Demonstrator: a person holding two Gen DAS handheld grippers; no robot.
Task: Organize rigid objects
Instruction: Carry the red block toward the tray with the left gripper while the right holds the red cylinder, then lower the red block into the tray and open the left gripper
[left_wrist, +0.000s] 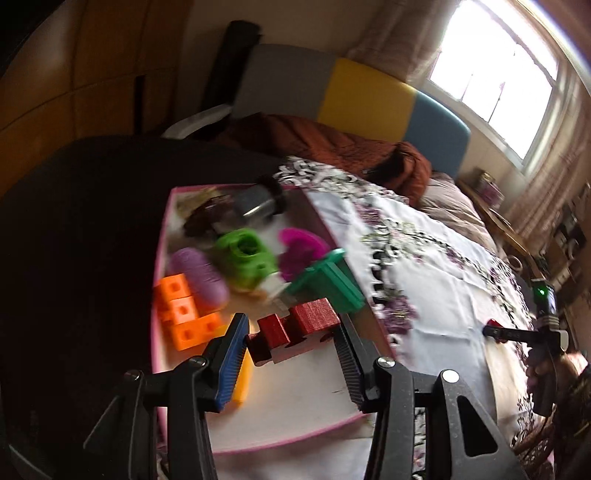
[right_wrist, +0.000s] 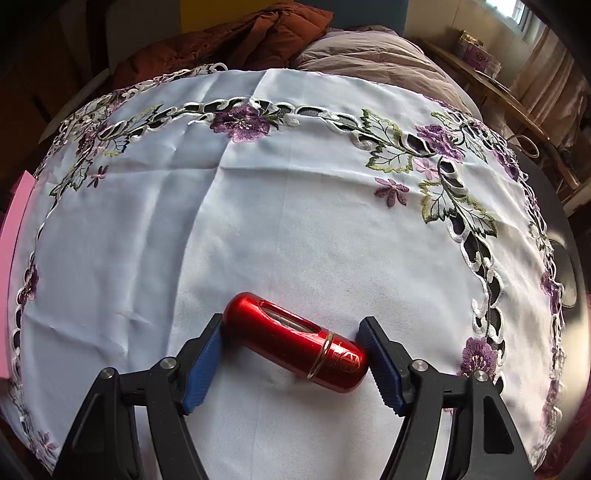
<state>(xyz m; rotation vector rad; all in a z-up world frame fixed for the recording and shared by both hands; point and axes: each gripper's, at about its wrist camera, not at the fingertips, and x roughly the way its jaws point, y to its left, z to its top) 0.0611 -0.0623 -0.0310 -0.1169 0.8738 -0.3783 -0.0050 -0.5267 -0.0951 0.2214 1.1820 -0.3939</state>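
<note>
The left tool (left_wrist: 291, 341) grips a dark red block piece (left_wrist: 291, 332), a stepped assembly of joined cubes with a matte, finely ribbed surface; its blue-faced pads press on the piece's two ends, and the piece hangs above the near end of the pink-rimmed tray (left_wrist: 280, 430). The right tool (right_wrist: 291, 354) stands with jaws apart around a glossy red metallic capsule-shaped case (right_wrist: 295, 341), which lies at a slant on the white embroidered tablecloth (right_wrist: 258, 221); the case has rounded ends, a gold band near one end, a recessed window along its side and an embossed emblem. Its left end appears to touch the left pad, while a small gap shows at the right pad. Only the left wrist view shows the tray contents: orange linked cubes (left_wrist: 183, 314), a purple ribbed capsule (left_wrist: 201, 278), a green ring-shaped part (left_wrist: 245, 258), a magenta fan-shaped part (left_wrist: 301, 249), a teal flanged part (left_wrist: 328, 282), a yellow piece (left_wrist: 242, 380) and a grey cylinder (left_wrist: 258, 203). Only the right wrist view shows the case's detail; there the tray appears merely as a pink edge at far left.
</note>
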